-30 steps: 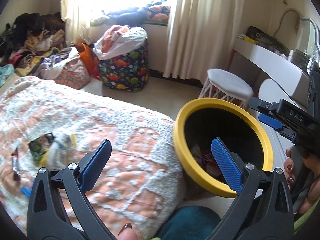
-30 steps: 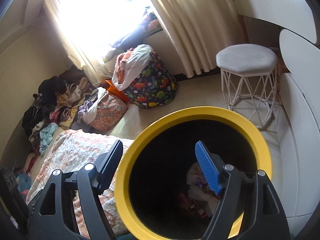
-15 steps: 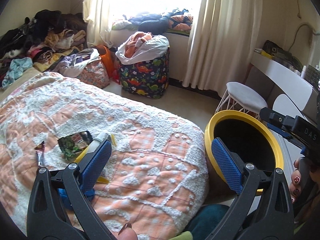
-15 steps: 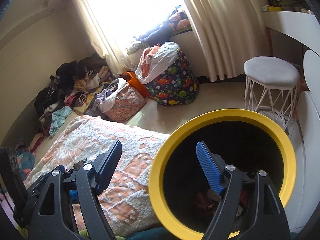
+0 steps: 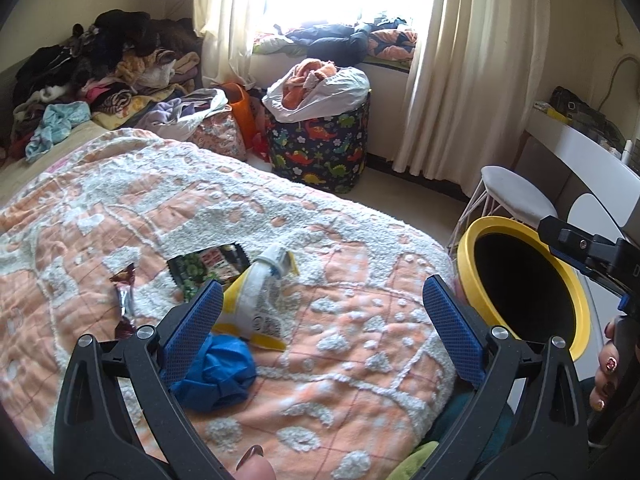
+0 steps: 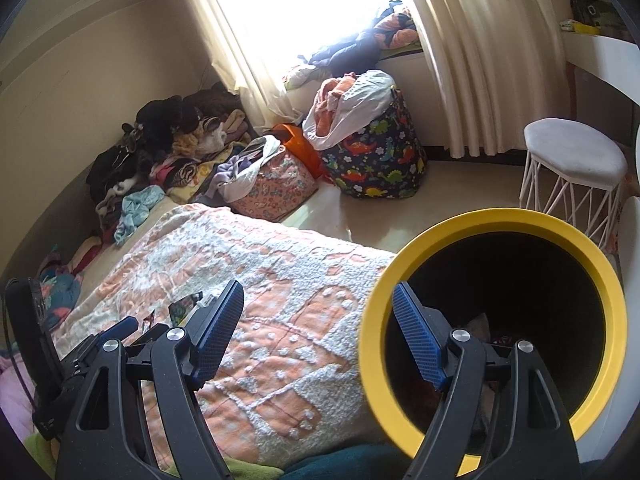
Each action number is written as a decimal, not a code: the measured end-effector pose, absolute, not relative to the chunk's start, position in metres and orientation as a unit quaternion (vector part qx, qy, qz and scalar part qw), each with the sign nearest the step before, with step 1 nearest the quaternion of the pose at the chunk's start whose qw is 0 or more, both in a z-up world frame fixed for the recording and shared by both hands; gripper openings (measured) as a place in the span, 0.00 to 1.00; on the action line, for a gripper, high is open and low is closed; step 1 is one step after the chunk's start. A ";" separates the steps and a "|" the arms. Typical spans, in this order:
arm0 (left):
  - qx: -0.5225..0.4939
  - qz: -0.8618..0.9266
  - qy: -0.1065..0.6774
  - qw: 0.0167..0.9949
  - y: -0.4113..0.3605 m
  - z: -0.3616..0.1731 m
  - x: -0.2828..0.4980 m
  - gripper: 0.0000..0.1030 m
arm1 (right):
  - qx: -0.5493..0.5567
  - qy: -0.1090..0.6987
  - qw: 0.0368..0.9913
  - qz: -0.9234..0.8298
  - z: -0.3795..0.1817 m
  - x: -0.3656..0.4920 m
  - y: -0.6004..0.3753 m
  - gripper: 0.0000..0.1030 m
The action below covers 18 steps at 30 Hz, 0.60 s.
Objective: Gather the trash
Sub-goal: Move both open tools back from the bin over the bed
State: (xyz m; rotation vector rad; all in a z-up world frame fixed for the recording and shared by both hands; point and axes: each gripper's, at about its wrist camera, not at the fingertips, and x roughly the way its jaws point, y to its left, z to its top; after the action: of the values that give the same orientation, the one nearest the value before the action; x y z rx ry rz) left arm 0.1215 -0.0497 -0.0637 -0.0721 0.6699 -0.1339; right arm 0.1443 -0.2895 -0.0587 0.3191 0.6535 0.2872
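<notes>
Trash lies on the orange and white bedspread (image 5: pixel 340 336): a crumpled blue wrapper (image 5: pixel 224 372), a yellow and white packet (image 5: pixel 256 300), a dark green snack bag (image 5: pixel 208 264) and a small maroon candy wrapper (image 5: pixel 125 300). My left gripper (image 5: pixel 320 312) is open and empty above the bedspread, its left finger over the blue wrapper. The yellow-rimmed black bin (image 6: pixel 496 320) stands tilted at the bed's right edge, with trash dimly visible inside. My right gripper (image 6: pixel 316 324) is open and empty, its right finger in front of the bin's mouth. The bin also shows in the left wrist view (image 5: pixel 520 276).
A dinosaur-print laundry basket (image 5: pixel 320 140), a floral bag (image 5: pixel 218 136) and a heap of clothes (image 5: pixel 100 64) lie past the bed by the window. A white stool (image 6: pixel 572 172) and a white desk (image 5: pixel 580 152) stand at right.
My left gripper has swung left and away from the bin, so the trash on the bedspread now sits between and under its fingers. My right gripper turned left too, with the bin shifting to its right side.
</notes>
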 end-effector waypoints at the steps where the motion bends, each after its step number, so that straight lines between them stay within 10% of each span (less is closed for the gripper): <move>1: -0.035 -0.063 0.330 0.941 -0.046 -0.065 0.121 0.89 | 0.154 0.319 0.924 0.142 -0.059 0.143 -0.287 0.72; 18: -0.061 -0.005 0.391 0.918 0.006 -0.098 0.119 0.89 | 0.132 0.359 0.901 0.206 -0.059 0.176 -0.214 0.75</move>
State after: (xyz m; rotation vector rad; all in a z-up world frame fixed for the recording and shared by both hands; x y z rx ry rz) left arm 0.1190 0.0063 -0.0981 -0.1260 0.8046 -0.0111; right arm 0.1757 -0.2140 -0.0585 0.2723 0.7422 0.4262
